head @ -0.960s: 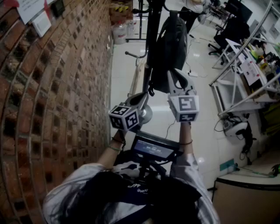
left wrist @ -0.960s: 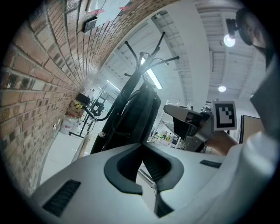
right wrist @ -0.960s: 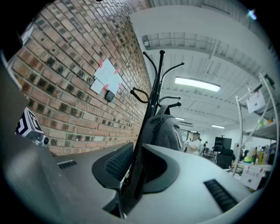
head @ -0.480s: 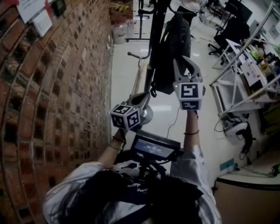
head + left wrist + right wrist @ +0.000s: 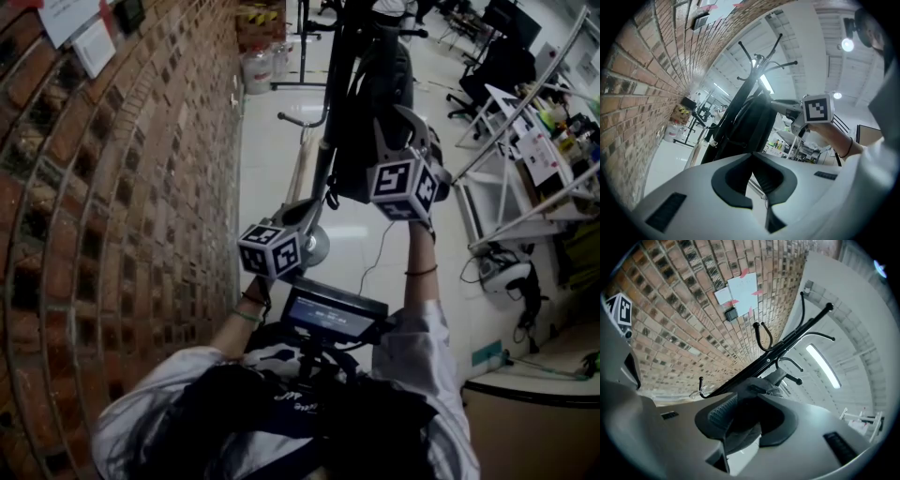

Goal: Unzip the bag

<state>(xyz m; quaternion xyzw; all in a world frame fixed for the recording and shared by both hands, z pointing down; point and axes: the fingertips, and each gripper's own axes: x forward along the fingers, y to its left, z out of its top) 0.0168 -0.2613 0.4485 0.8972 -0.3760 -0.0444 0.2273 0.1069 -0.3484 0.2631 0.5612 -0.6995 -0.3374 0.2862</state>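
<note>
A black backpack (image 5: 375,94) hangs from a dark coat stand (image 5: 330,103) beside the brick wall. My right gripper (image 5: 405,120) is raised against the bag's upper right side. Its jaws are opening, with dark fabric of the bag (image 5: 757,392) showing in the gap between them and the pads not pressing on it. My left gripper (image 5: 317,208) stays low by the bag's bottom edge, close to a small strap loop (image 5: 329,198). Its jaw tips (image 5: 752,156) meet, and I see nothing between them. The bag (image 5: 750,122) fills the left gripper view ahead, with the right gripper (image 5: 787,106) beside it.
The brick wall (image 5: 122,187) runs along the left, with papers (image 5: 740,294) taped to it. A white container (image 5: 255,70) stands behind the stand. Metal desk frames (image 5: 525,141), office chairs (image 5: 497,66) and floor cables (image 5: 375,258) lie to the right. A screen device (image 5: 333,314) hangs at my chest.
My right gripper has climbed up the bag's side and twisted, its marker cube now turned at an angle. The left gripper has hardly moved.
</note>
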